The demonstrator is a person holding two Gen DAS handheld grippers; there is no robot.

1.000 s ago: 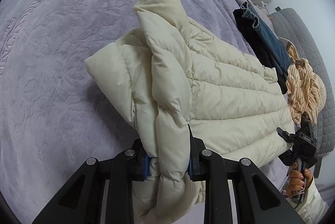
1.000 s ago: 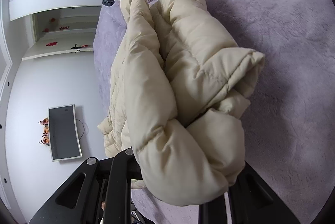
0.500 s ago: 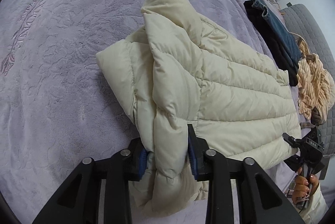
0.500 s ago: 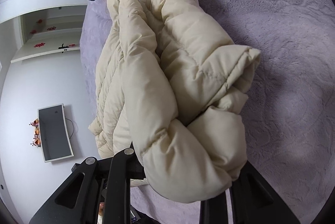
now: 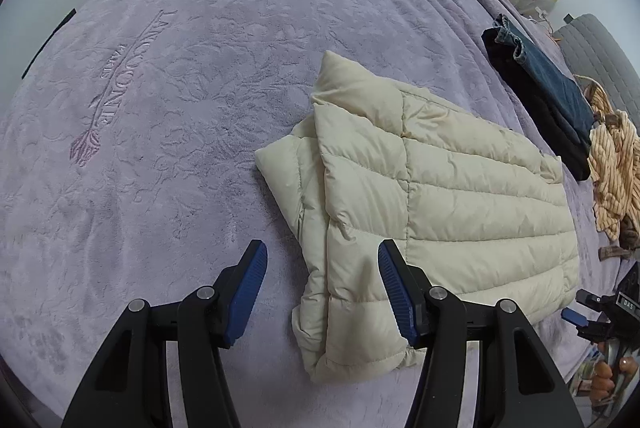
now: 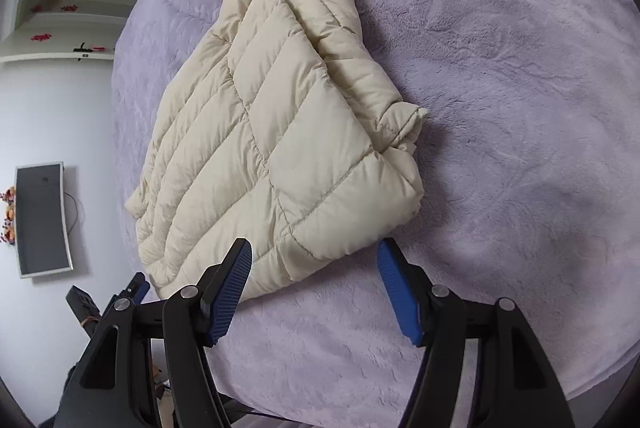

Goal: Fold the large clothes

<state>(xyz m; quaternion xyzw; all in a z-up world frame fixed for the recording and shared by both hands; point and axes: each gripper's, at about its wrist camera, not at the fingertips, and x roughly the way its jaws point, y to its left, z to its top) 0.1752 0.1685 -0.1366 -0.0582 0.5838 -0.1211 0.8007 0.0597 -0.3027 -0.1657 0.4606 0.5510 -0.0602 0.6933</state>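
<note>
Puffer jacket [image 5: 432,195], cream, quilted, lies folded into a rough rectangle on the lilac bedspread [image 5: 168,99], right of centre in the left wrist view and left of centre in the right wrist view. Judged light and very soft: down-filled panels will compress under a pinch and spring back, so any fold is likely to loft open; shell fabric looks smooth, probably slippery between the pads. Best hold would be a stitched edge or the hem corner, where layers are thin enough to be pinched together, rather than a fat quilted panel. Left gripper [image 5: 322,292] spread wide, holding nothing; its right finger sits just at the near-left edge of the jacket, whether touching cannot be told, the left finger over bare bedspread. Right gripper [image 6: 316,288] also spread wide and empty; the jacket's near folded corner sits just beyond the gap between its fingers, not held by them. Far right in the left wrist view: folded jeans [image 5: 540,67] and a striped orange garment [image 5: 614,163], near the jacket's far end but not overlapping it.
</note>
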